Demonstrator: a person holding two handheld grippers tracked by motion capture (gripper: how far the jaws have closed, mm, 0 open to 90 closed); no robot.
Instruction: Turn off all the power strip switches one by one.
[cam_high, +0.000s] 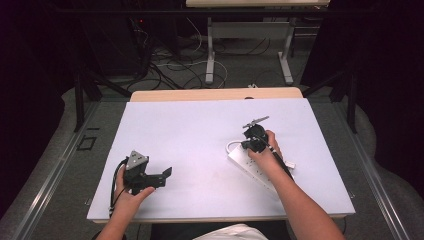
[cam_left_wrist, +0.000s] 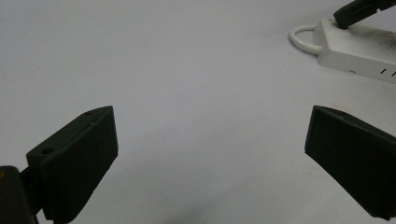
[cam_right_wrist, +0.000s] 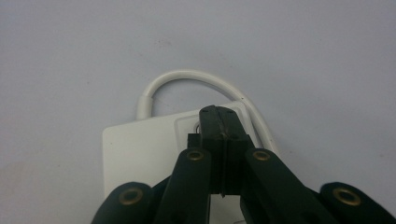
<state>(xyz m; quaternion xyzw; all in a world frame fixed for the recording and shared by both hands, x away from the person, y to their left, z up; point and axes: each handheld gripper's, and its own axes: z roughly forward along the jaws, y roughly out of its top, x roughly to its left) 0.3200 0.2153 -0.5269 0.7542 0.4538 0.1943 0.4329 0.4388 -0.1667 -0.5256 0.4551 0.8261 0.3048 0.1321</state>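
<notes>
Right gripper (cam_right_wrist: 219, 122): its fingers are pressed together with no gap between the pads, tips pointing down onto the end of the power strip, at a raised square panel on the strip's top face; whether the tips actually press on the panel I cannot tell
Right gripper, high view (cam_high: 255, 141): held in the person's right hand, which reaches in over the strip's length
Power strip (cam_right_wrist: 140, 154): white, lying flat on the desk directly under the closed fingers; in the high view (cam_high: 250, 167) it runs slantwise from the fingertips back under the hand and forearm
Cord (cam_right_wrist: 187, 77): a white cable leaves the strip's end just beyond the fingertips, arcs away from them in a loop and comes back along the strip's side next to the fingers
Left gripper (cam_left_wrist: 210, 158): its fingers stand wide apart with nothing between them, only bare desk surface in the gap
Left gripper, high view (cam_high: 162, 176): held low over the desk in the person's left hand, well apart from the strip, fingers pointing across toward it
Strip seen from the left fingers (cam_left_wrist: 359, 51): well beyond the fingertips and off to their far right side, with the cord loop at its near end
Desk (cam_high: 200, 130): covered by a plain pale sheet, with a wooden edge showing along the far side
</notes>
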